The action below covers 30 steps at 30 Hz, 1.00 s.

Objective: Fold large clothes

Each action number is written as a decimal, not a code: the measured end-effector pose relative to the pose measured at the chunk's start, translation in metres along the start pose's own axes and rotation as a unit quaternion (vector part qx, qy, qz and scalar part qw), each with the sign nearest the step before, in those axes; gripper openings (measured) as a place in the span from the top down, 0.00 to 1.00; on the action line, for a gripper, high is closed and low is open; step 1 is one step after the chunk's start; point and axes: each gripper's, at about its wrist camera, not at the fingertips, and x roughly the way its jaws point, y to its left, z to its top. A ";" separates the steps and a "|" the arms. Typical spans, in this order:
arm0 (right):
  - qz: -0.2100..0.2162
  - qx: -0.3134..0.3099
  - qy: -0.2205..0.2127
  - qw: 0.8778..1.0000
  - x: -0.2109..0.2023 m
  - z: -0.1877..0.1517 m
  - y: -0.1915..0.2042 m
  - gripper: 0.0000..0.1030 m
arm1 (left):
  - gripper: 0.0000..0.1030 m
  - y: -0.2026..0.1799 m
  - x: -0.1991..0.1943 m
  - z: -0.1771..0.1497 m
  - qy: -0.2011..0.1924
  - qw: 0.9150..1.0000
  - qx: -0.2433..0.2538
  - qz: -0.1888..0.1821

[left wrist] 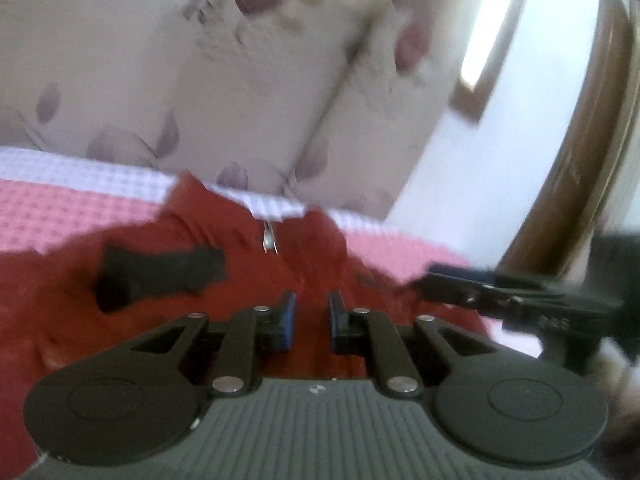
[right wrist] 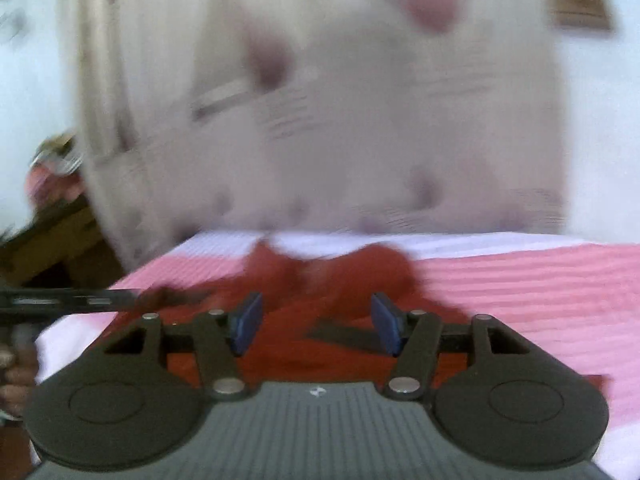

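- Red garment (left wrist: 172, 236) lies on the pink bedspread (left wrist: 60, 212), below the floral headboard (left wrist: 160, 80).
- Left gripper (left wrist: 312, 320): narrow gap, nothing held, above the garment.
- Right gripper (right wrist: 316, 322): jaws apart, empty, above the garment.

I am in a home bedroom: a bed (left wrist: 80, 216) with a pink checked cover, floral pillows (left wrist: 160, 80) and a wooden-framed window (right wrist: 576, 0).

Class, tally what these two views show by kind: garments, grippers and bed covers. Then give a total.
red garment: 1
grippers, the left gripper and the right gripper: 2
pink bed cover: 1
Total: 4
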 end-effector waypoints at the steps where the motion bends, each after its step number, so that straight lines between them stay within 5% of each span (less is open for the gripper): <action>1: 0.010 -0.018 0.014 1.000 0.010 -0.002 0.012 0.45 | 0.85 -0.002 0.009 -0.005 0.012 1.000 0.003 0.008; 5: 0.000 -0.040 0.107 0.993 0.059 -0.028 0.023 0.46 | 0.82 0.025 0.037 -0.024 0.054 0.997 -0.060 0.022; 7: 0.006 -0.006 0.112 0.994 0.068 -0.039 0.013 0.46 | 0.84 0.037 0.043 -0.029 0.063 0.994 -0.093 0.015; 11: 0.002 -0.009 0.123 0.992 0.075 -0.051 0.008 0.46 | 0.85 0.035 0.054 -0.038 0.071 0.994 -0.077 0.033; 18: 0.007 0.020 0.126 0.992 0.067 -0.046 0.004 0.44 | 0.87 0.026 0.038 -0.032 0.057 0.995 -0.069 0.033; 22: 0.003 0.041 0.059 0.997 0.015 -0.017 -0.010 0.36 | 0.72 0.030 -0.005 -0.004 -0.023 0.996 -0.087 0.018; 23: -0.005 0.040 0.044 0.998 0.004 -0.009 -0.017 0.33 | 0.61 0.034 -0.013 0.003 -0.044 0.995 -0.079 0.029; 25: -0.030 0.042 0.025 0.998 -0.009 0.005 -0.035 0.33 | 0.57 0.048 -0.017 0.017 -0.061 0.993 -0.072 0.070; 30: -0.104 0.056 0.053 0.992 -0.002 0.003 -0.088 0.33 | 0.69 0.121 0.002 0.022 -0.019 0.977 -0.172 0.124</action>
